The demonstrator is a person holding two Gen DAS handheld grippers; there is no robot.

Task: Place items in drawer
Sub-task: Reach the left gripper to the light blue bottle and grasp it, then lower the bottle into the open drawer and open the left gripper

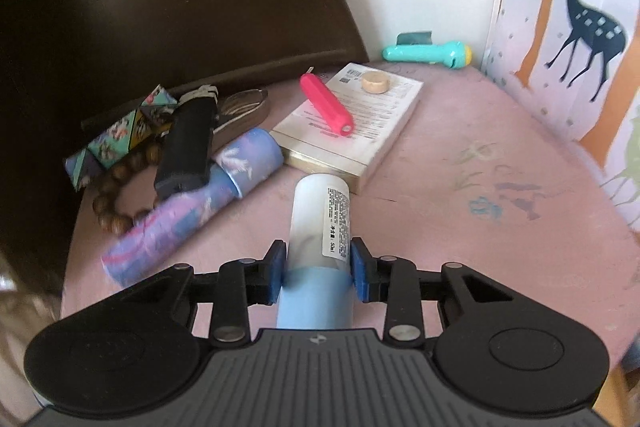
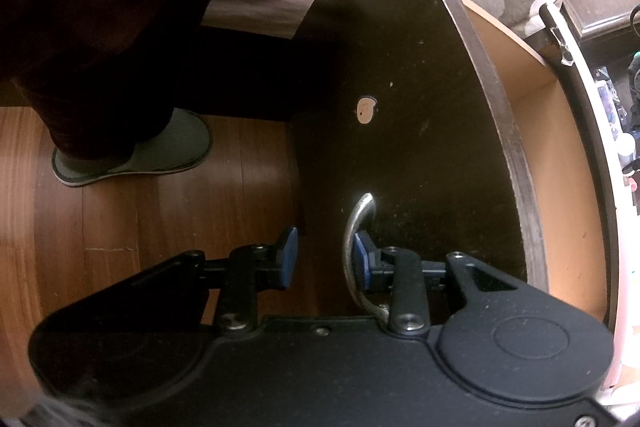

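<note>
In the left wrist view my left gripper (image 1: pixel 318 263) is shut on a white tube with a light blue cap (image 1: pixel 320 223), held just above the pink tabletop (image 1: pixel 460 187). In the right wrist view my right gripper (image 2: pixel 324 255) is open at the dark drawer front (image 2: pixel 420 147). Its right finger (image 2: pixel 362 259) sits behind the curved metal handle (image 2: pixel 354 239); the left finger is out in front. The drawer stands pulled open, showing its light wood inside (image 2: pixel 560 167).
On the tabletop lie a book (image 1: pixel 356 123) with a red cylinder (image 1: pixel 326 105) and a round wooden piece (image 1: pixel 376 83), a purple patterned tube (image 1: pixel 192 203), a black object (image 1: pixel 188 147), a bead bracelet (image 1: pixel 116 195) and a teal flashlight (image 1: pixel 428 53). A slippered foot (image 2: pixel 136 151) stands on the wood floor.
</note>
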